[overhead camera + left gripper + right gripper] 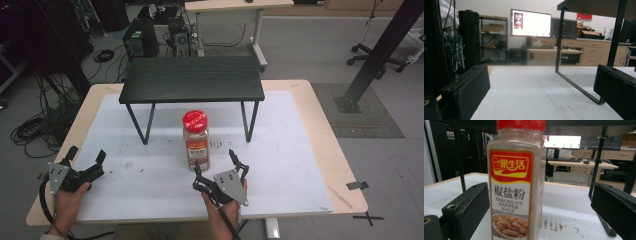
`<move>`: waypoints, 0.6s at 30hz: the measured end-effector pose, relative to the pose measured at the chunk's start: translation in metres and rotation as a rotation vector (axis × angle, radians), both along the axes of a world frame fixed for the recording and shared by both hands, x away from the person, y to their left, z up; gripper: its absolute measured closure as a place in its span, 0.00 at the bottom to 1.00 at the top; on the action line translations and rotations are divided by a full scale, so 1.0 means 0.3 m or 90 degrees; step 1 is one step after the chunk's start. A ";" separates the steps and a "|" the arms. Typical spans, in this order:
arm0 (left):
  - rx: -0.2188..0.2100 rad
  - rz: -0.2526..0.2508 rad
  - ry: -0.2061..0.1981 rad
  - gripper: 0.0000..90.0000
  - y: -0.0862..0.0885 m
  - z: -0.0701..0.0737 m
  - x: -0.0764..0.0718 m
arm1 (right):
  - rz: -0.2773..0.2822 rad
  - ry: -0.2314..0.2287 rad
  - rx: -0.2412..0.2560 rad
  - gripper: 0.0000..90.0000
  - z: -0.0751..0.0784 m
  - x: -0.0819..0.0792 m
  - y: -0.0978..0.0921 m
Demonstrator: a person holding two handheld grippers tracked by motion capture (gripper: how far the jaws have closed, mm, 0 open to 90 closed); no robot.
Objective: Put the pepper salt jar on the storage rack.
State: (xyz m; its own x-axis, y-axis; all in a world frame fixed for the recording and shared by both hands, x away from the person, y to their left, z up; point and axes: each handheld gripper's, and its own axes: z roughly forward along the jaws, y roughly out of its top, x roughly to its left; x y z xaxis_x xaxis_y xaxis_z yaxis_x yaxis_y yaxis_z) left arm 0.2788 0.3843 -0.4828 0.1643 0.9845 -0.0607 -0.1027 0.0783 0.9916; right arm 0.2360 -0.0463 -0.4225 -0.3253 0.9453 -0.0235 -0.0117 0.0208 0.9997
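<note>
My right gripper (216, 161) is spread wide, with the jar (196, 140) standing upright just ahead of it, a little toward its left jaw and touching neither. My left gripper (86, 156) is also spread, holding nothing, well off to the jar's left. The shelf (192, 79) stands beyond the jar.

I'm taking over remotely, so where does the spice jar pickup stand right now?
Done: the right gripper is lined up, open, with the spice jar standing upright between its jaws. In hand: nothing is gripped yet; both jaws stand apart from the jar. Left: closing and lifting. The left gripper sits open off to the side.
</note>
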 end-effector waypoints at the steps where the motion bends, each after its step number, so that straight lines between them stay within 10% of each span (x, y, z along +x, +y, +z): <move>1: 0.000 0.000 0.000 0.01 0.000 0.000 0.000 | -0.002 0.002 0.004 0.02 -0.006 0.001 0.012; 18: -0.003 -0.004 -0.001 0.01 0.001 0.000 -0.001 | -0.026 0.026 0.005 0.01 -0.048 0.020 0.116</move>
